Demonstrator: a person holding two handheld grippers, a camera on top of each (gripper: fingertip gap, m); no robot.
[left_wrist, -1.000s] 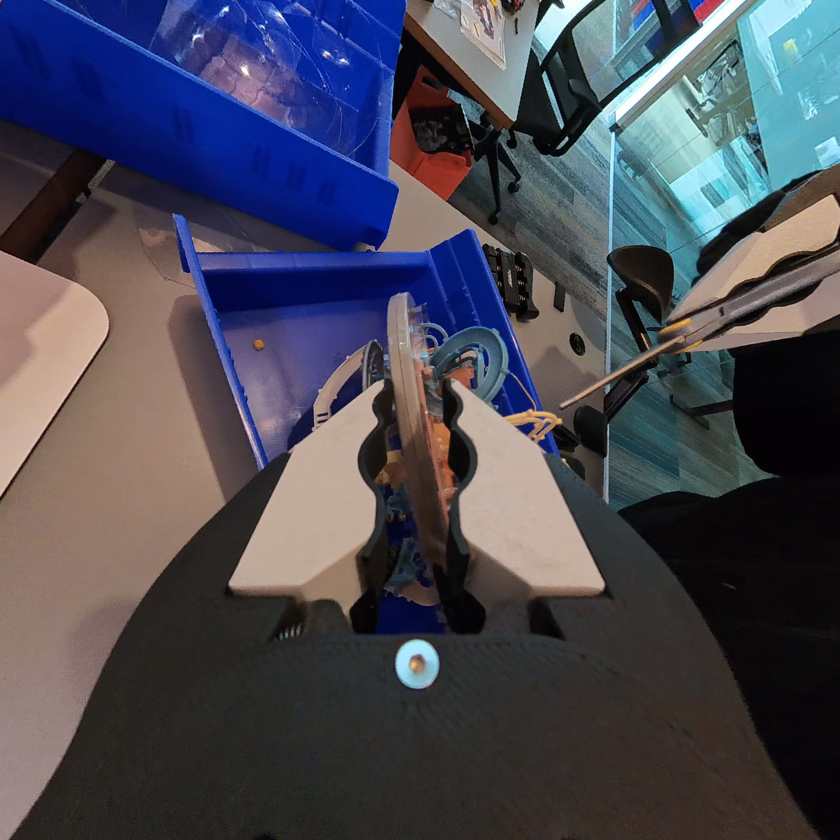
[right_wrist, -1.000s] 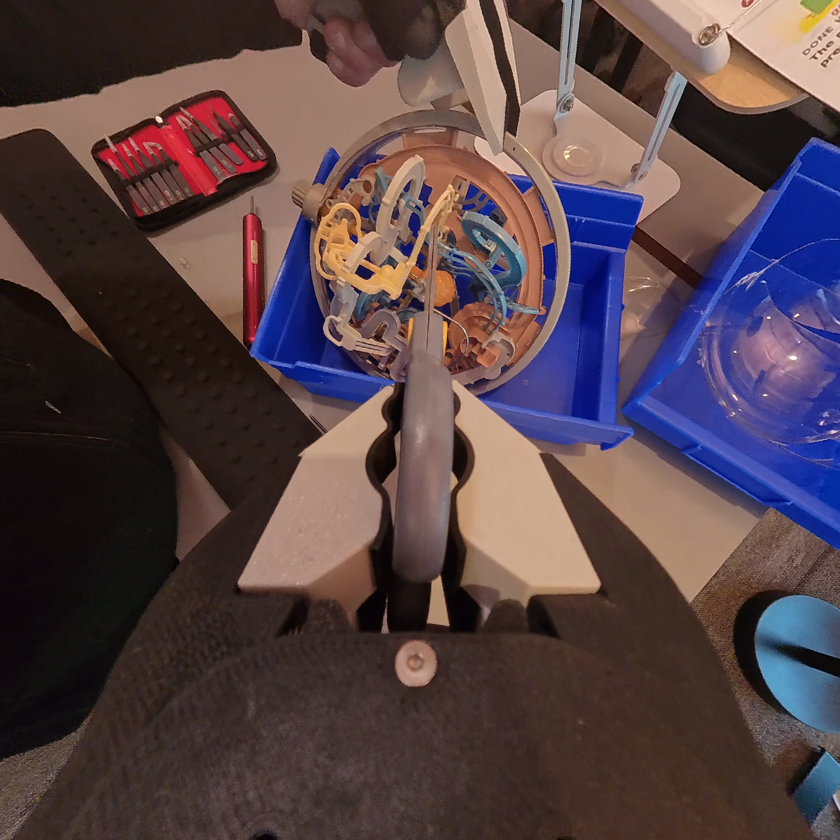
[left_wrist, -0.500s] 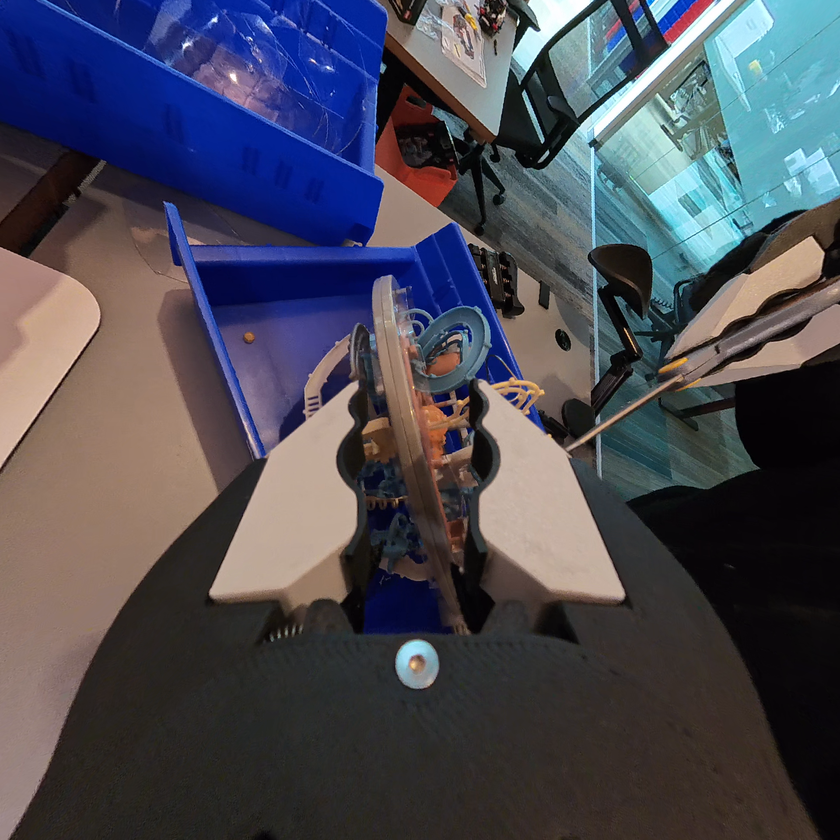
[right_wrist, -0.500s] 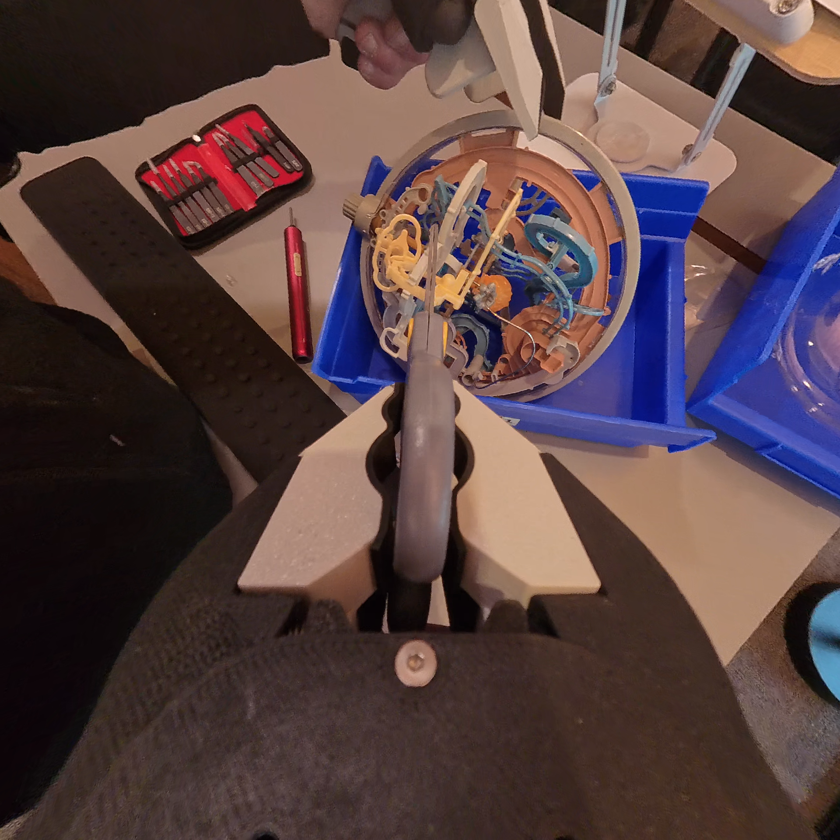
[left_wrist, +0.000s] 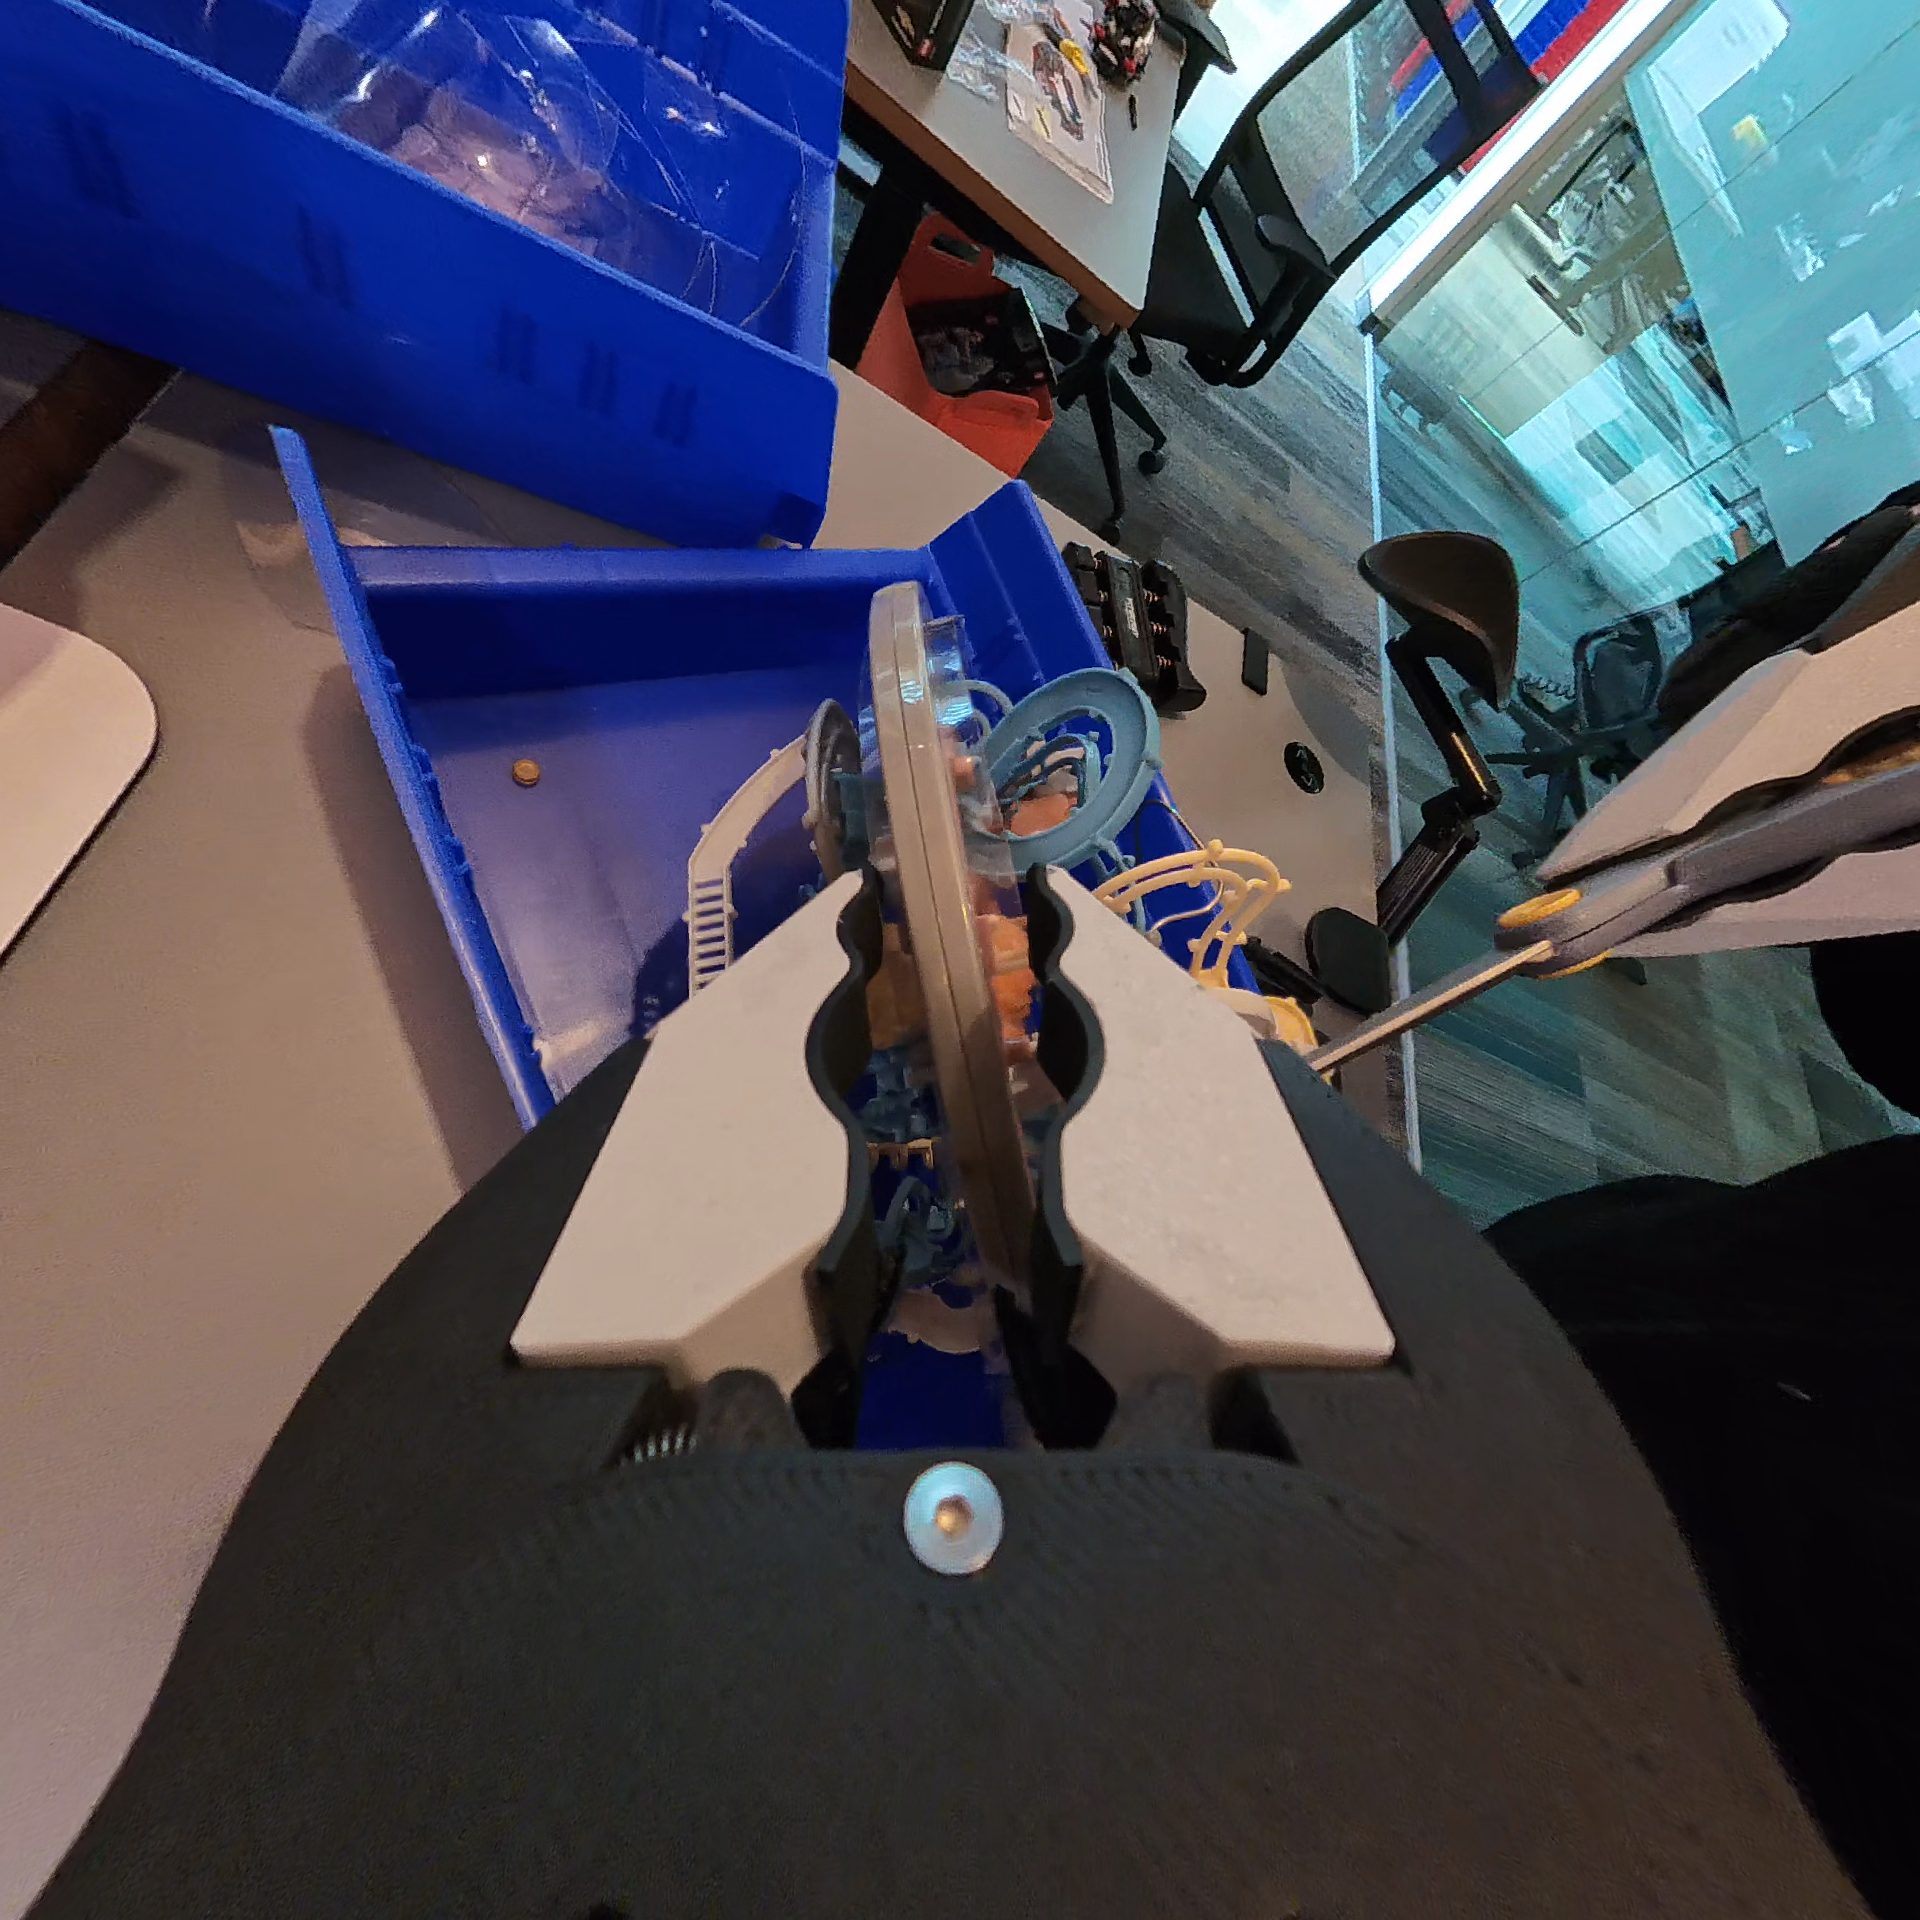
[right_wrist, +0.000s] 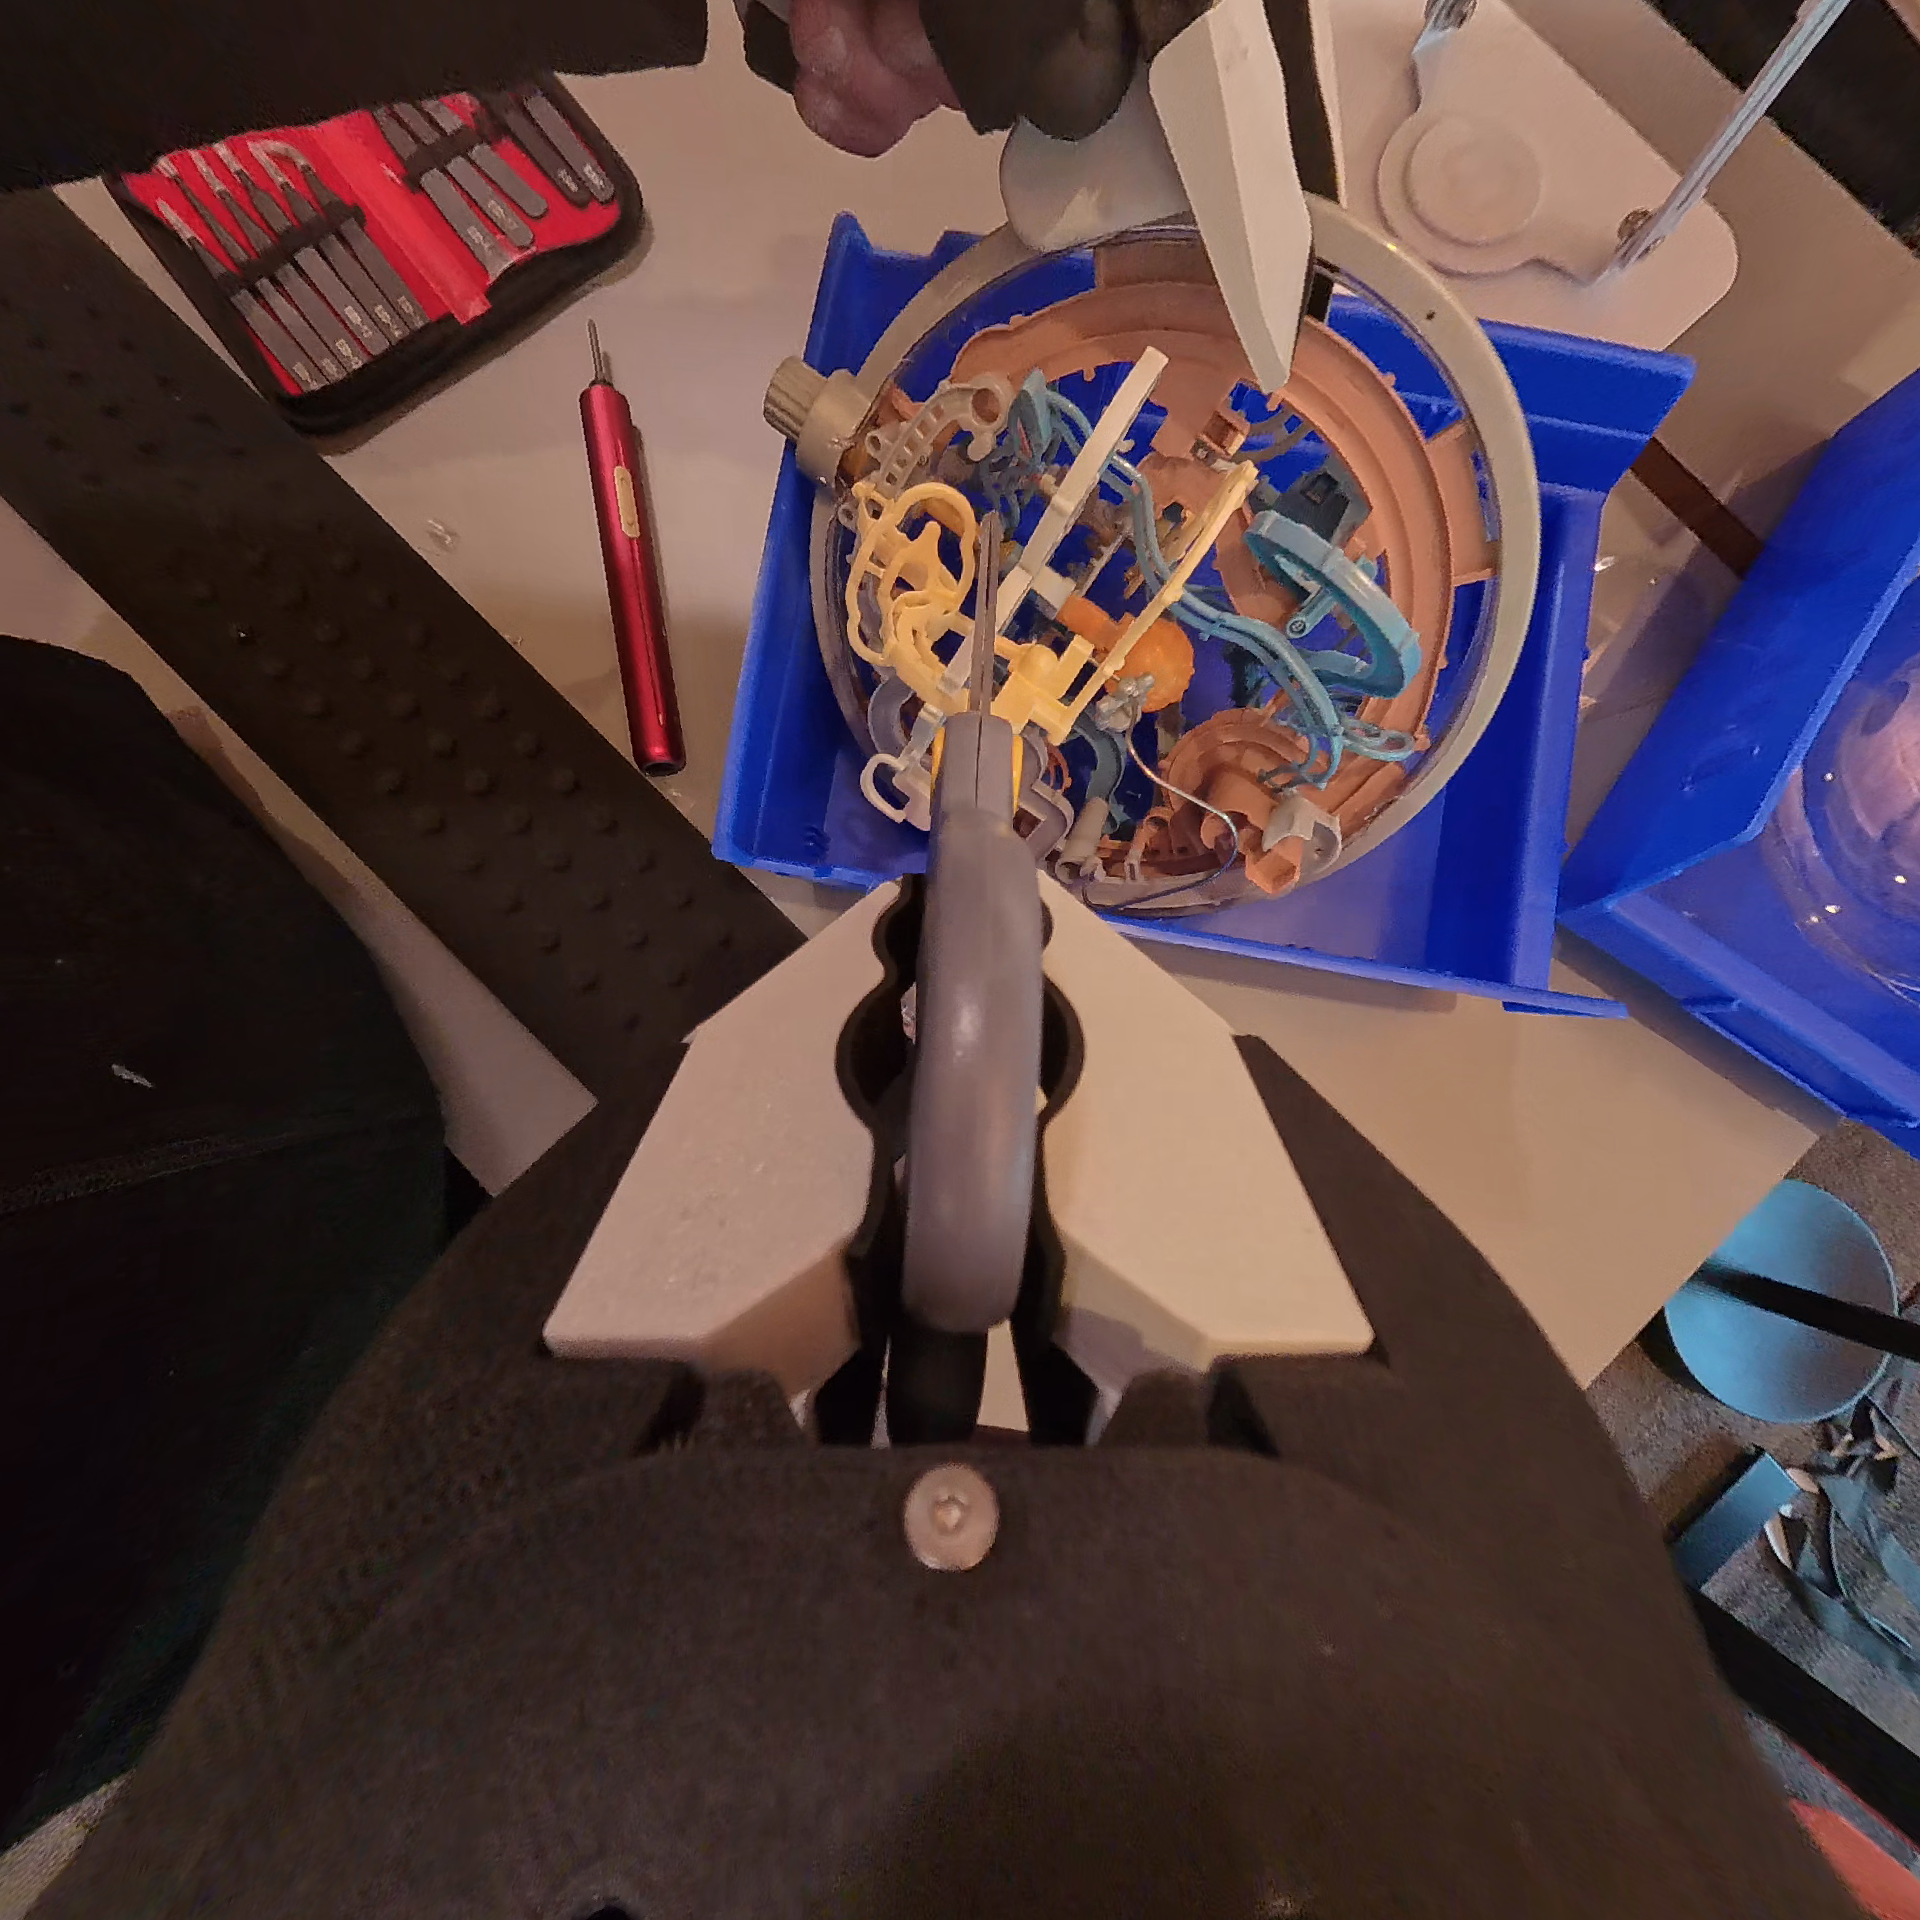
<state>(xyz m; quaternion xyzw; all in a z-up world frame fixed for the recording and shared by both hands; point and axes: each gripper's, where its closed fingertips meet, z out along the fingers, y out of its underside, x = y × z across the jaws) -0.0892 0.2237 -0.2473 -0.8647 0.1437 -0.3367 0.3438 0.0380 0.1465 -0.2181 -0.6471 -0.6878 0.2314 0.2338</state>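
Note:
A half-open ball maze (right_wrist: 1195, 582) with a grey ring (right_wrist: 1496, 499) and yellow, blue and tan tracks stands on edge in a small blue bin (right_wrist: 1475, 914). My left gripper (left_wrist: 951, 883) is shut on the ring (left_wrist: 914, 790) at its top edge. One of its fingers (right_wrist: 1247, 229) shows in the right wrist view. My right gripper (right_wrist: 971, 883) is shut on a grey-handled tool (right_wrist: 977, 1091). The tool's thin metal tip (right_wrist: 985, 613) reaches in among the yellow tracks. The tool also shows at the right of the left wrist view (left_wrist: 1714, 852).
A red pen-shaped driver (right_wrist: 634, 582) and a red case of tweezers (right_wrist: 395, 229) lie left of the bin. A black dotted strip (right_wrist: 395, 644) crosses the table. A large blue bin (left_wrist: 416, 260) holds clear domes. A white lamp base (right_wrist: 1475, 177) stands behind. Office chairs are beyond the table edge. Some 15 centimeters of space lies between my two pairs of fingers. The red pen-shaped driver (right_wrist: 634, 582) is about equally far from each gripper, around 25 centimeters.
My left jaws were shut on the ring, widened half a second ago, and have narrowed on it again. The maze has turned a little. The right gripper with its tool has moved closer in.

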